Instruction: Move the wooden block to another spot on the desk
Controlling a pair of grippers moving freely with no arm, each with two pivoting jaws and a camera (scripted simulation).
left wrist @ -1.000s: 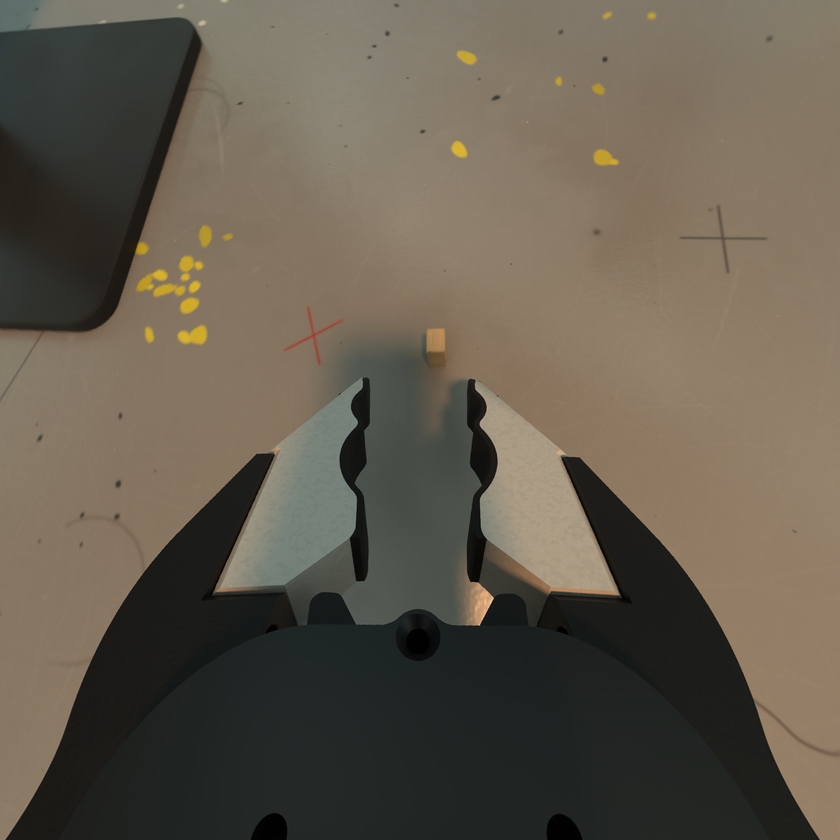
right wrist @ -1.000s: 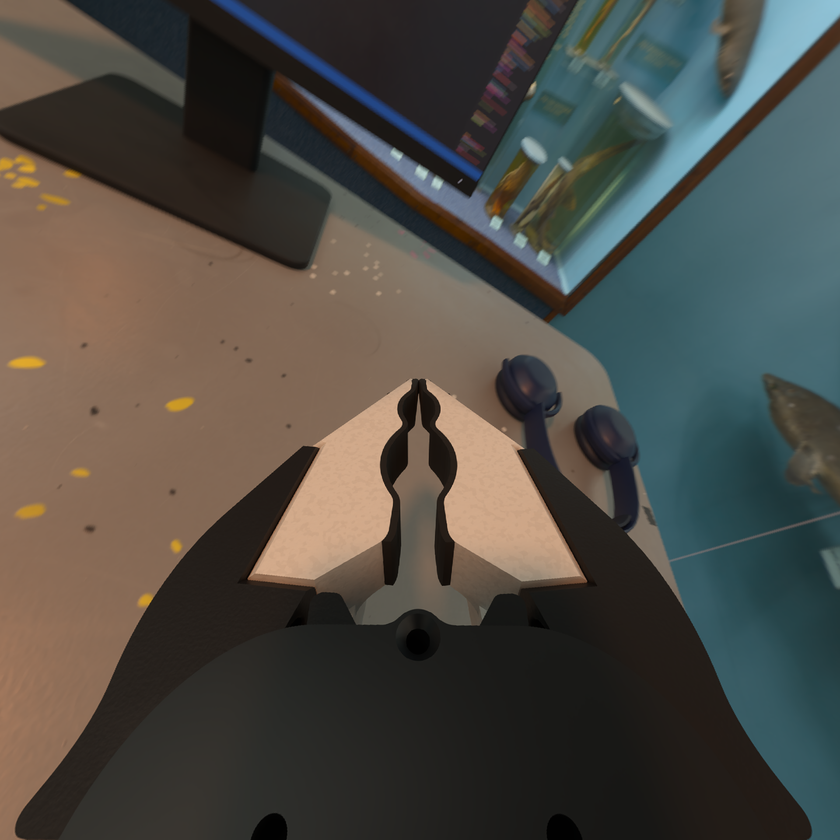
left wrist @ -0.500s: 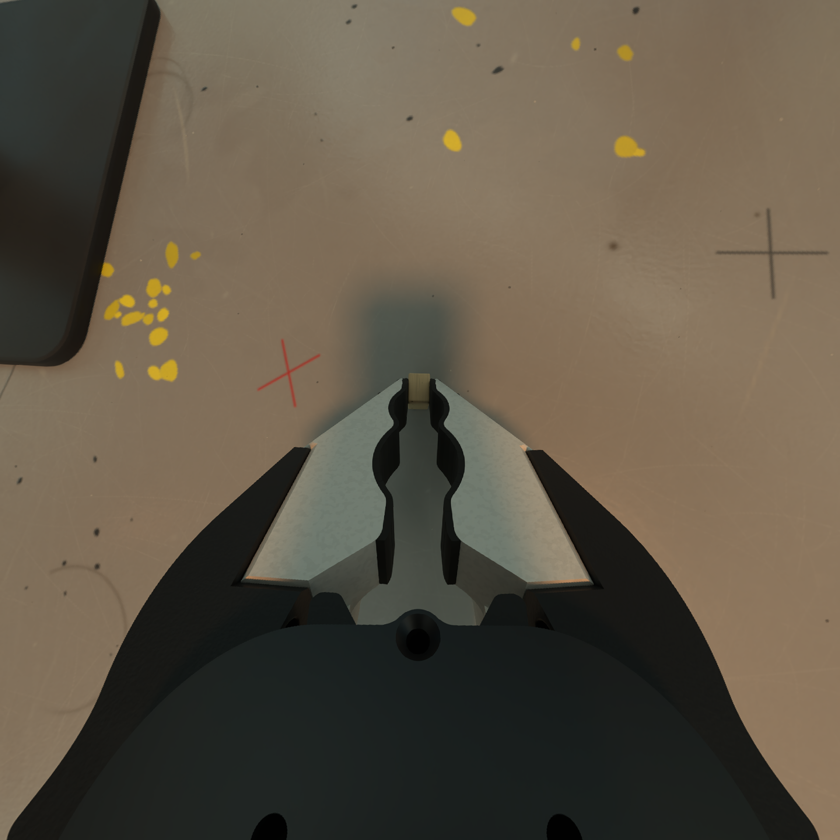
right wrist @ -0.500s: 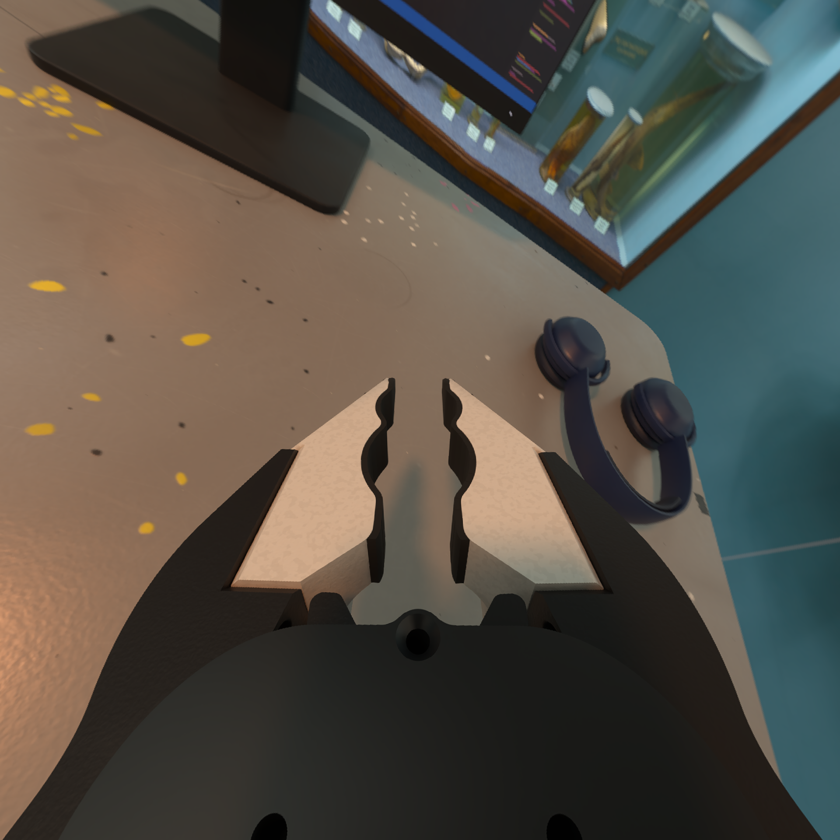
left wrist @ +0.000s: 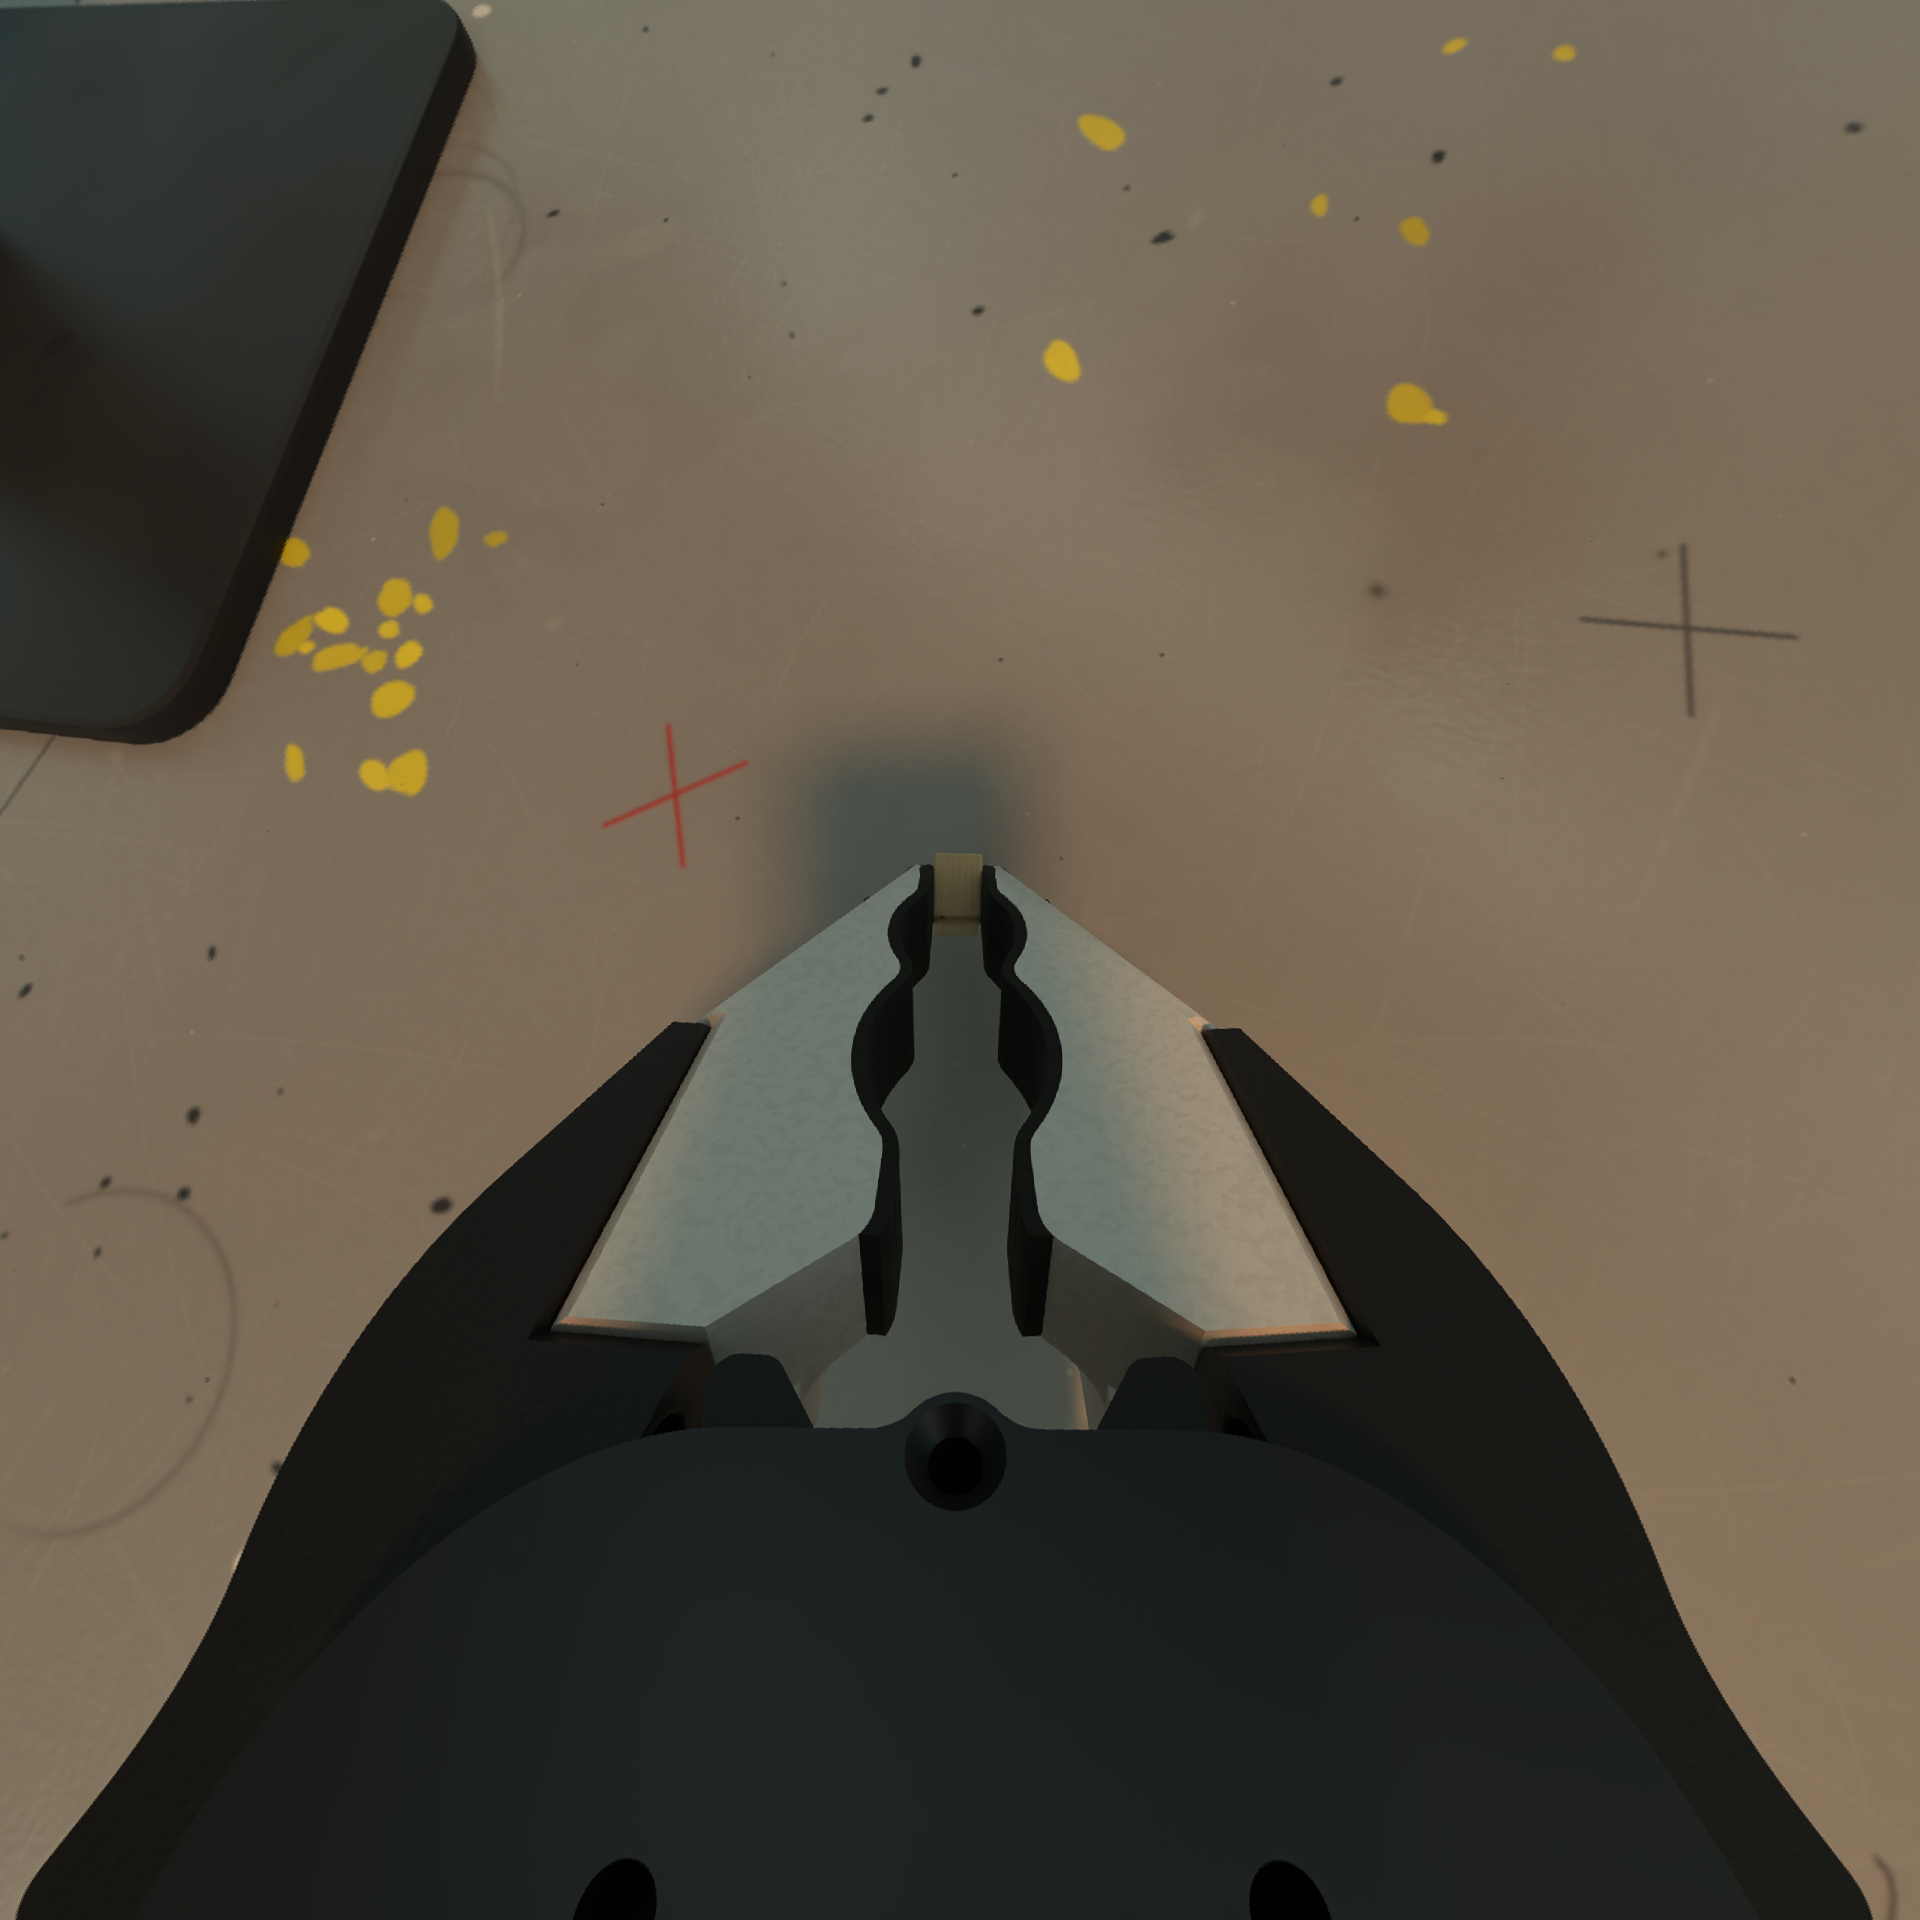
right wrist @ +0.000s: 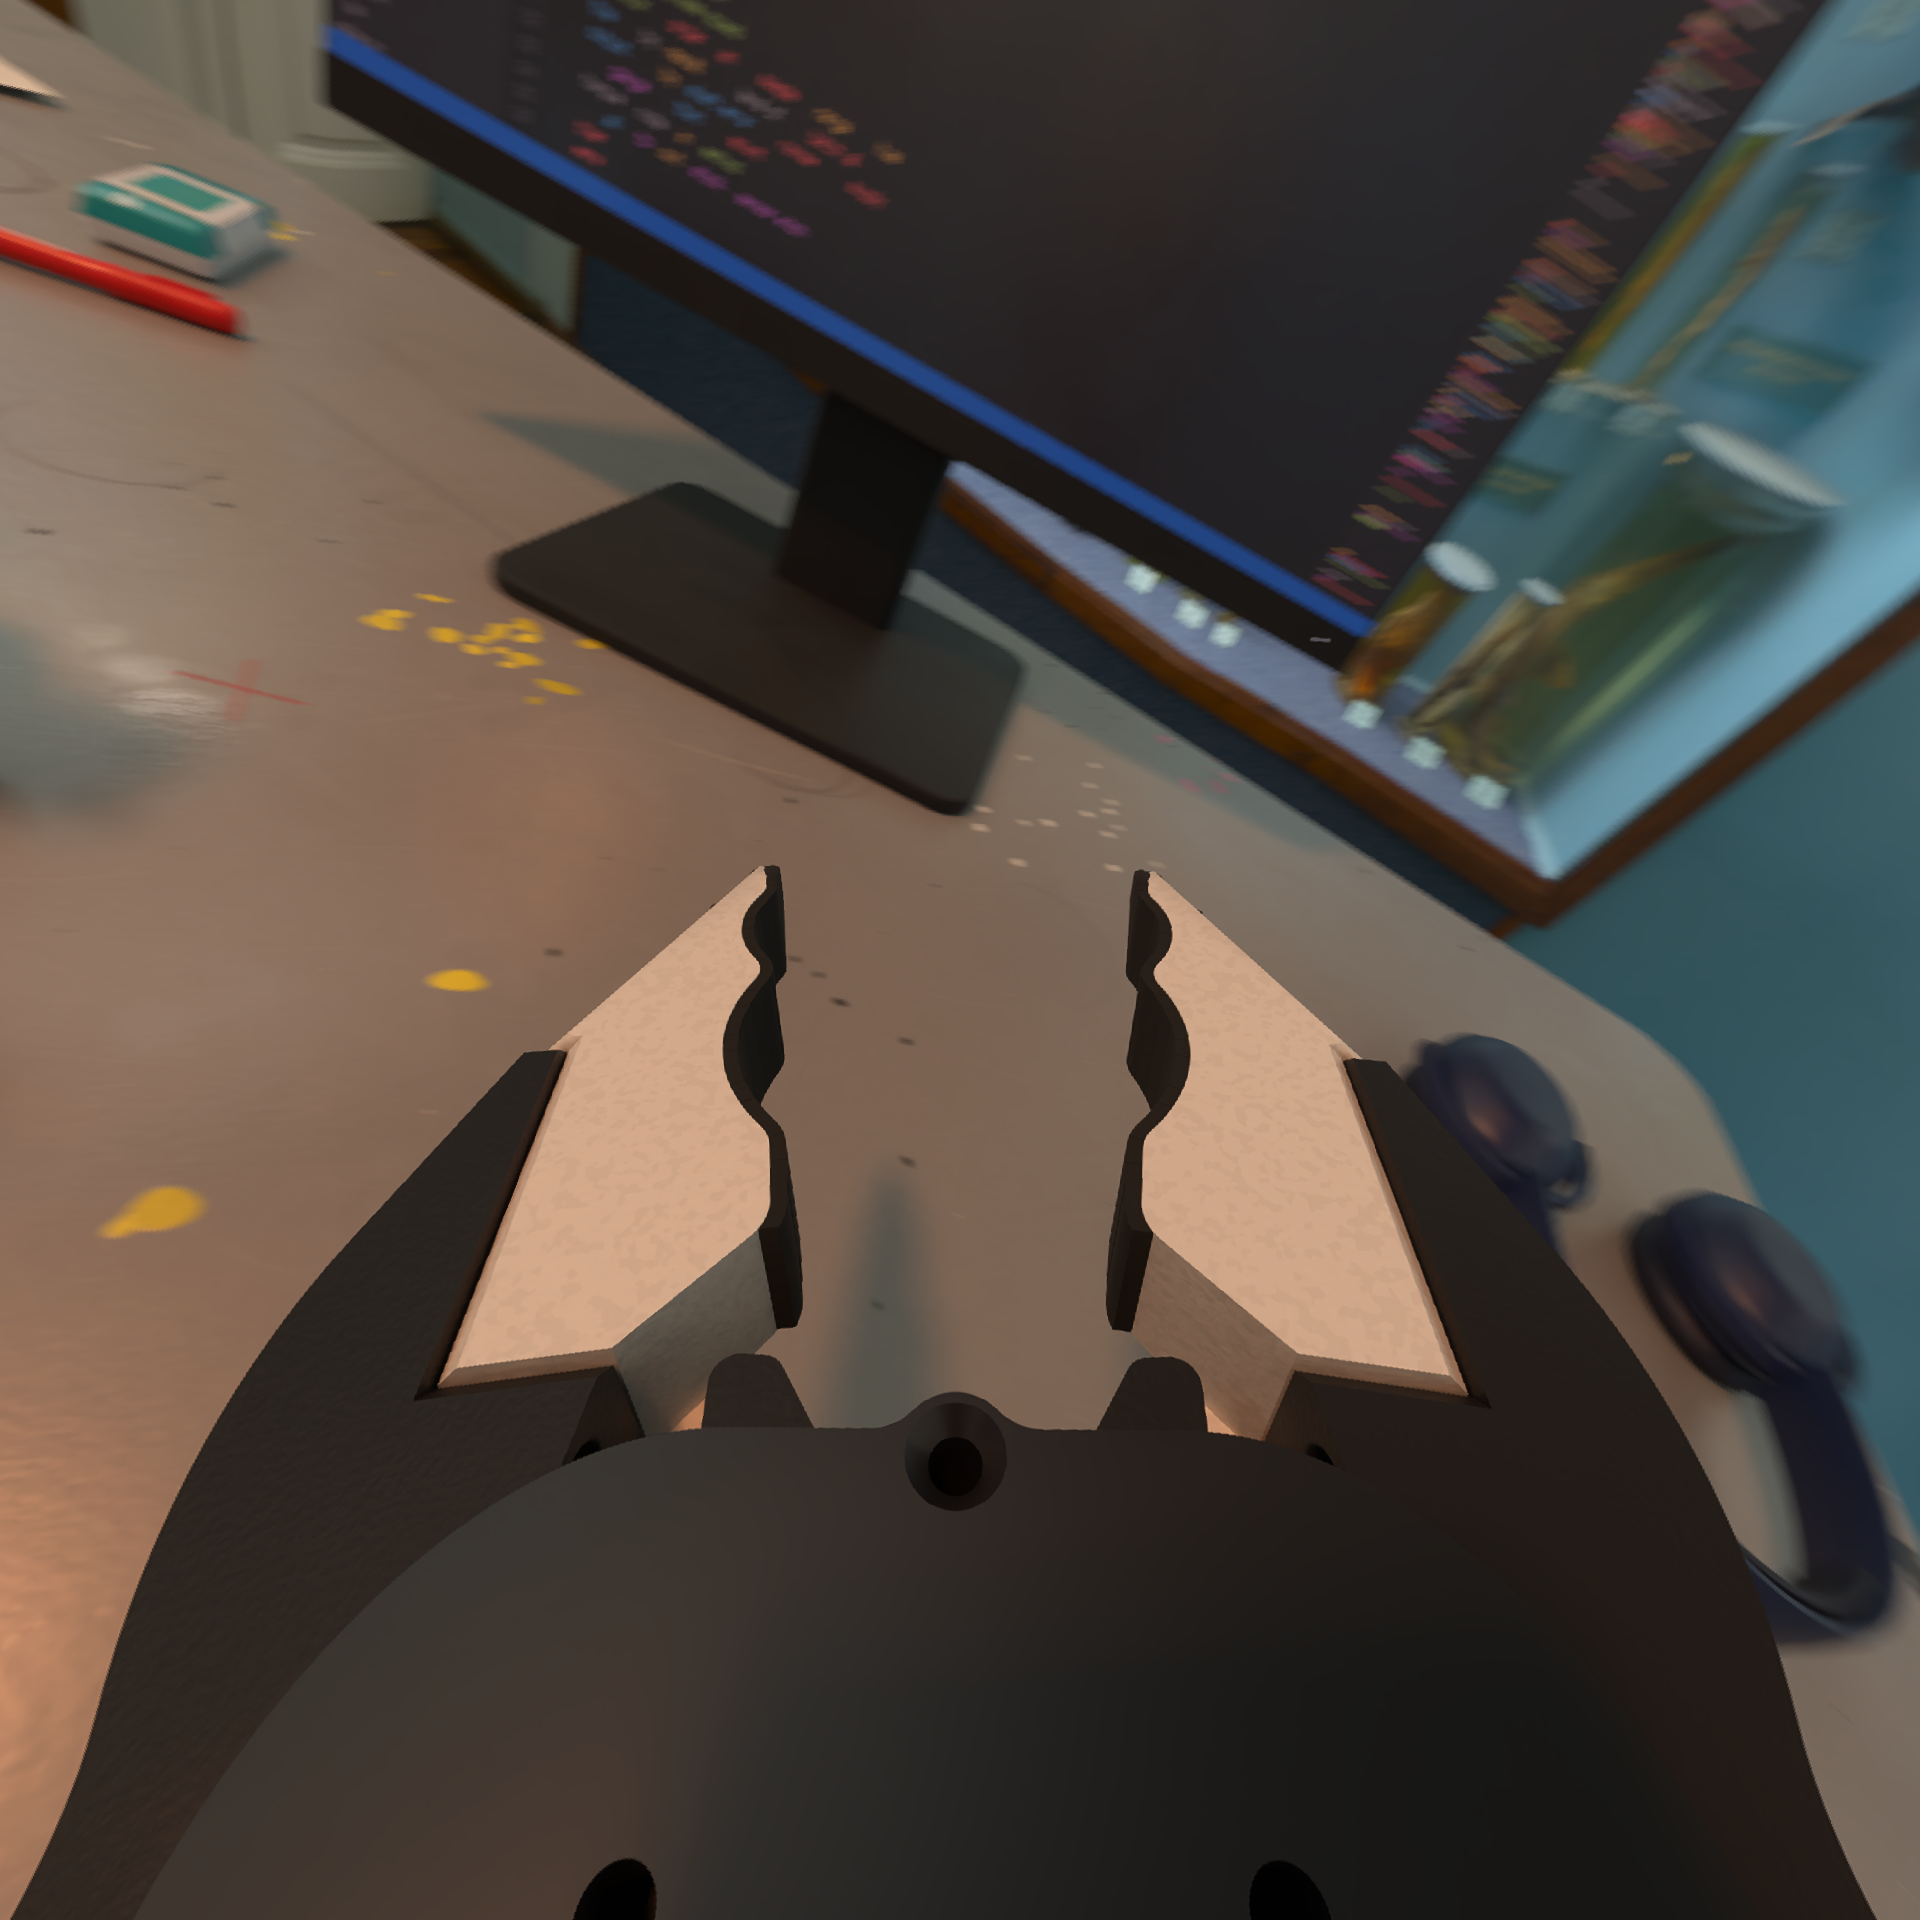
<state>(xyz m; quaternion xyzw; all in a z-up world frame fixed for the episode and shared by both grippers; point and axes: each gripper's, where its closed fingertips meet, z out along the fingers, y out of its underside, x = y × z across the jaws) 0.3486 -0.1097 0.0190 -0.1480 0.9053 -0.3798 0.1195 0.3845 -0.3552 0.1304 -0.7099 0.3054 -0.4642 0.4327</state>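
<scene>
A small pale wooden block [left wrist: 957, 890] is pinched between the tips of my left gripper [left wrist: 957, 896], which is shut on it above the brown desk [left wrist: 1247, 727]. A dark shadow lies on the desk just beyond the tips. A red cross mark [left wrist: 675, 795] is to the left of the block and a black cross mark [left wrist: 1686, 630] is far to the right. My right gripper [right wrist: 956, 883] is wide open and empty over the desk near its right edge. The block is not in the right wrist view.
A black monitor base [left wrist: 177, 343] sits at the upper left, also in the right wrist view [right wrist: 758, 634] with the monitor screen [right wrist: 1039, 208]. Dark blue headphones [right wrist: 1704, 1288] lie by the desk's right edge. A red pen [right wrist: 114, 281] and a teal box [right wrist: 171, 213] lie far left. Yellow paint spots [left wrist: 364, 655] dot the desk.
My left gripper closed on the block and has risen a little with it. My right gripper went from shut to wide open and turned toward the monitor.
</scene>
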